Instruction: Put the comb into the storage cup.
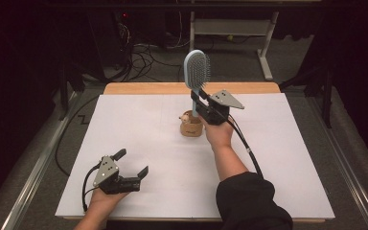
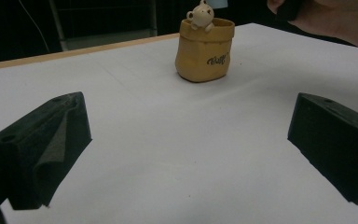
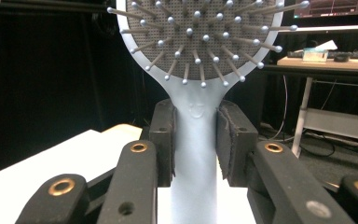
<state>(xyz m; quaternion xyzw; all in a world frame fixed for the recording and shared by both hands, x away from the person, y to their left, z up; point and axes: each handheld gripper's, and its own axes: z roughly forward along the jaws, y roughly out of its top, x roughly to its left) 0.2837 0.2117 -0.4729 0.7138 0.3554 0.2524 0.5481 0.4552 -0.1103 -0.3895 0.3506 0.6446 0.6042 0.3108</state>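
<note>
Gripping pale-blue oval hairbrush (image 3: 193, 121) | right tool (image 3: 196, 135) | bristles ball-tipped

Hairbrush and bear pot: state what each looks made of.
Hairbrush: likely plastic, pale blue and matte, moulded in one smooth piece; its pins look stiff with rounded ball tips, on a dotted, probably rubbery pad. Bear pot: probably glazed ceramic or resin, tan with a soft sheen, shaped like a creased sack with printed lettering.

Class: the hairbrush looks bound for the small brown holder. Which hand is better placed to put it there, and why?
Right. The right gripper is shut on the hairbrush handle, upright just above the holder. The left gripper is open, with nothing between its jaws, near the table's front edge.
</note>
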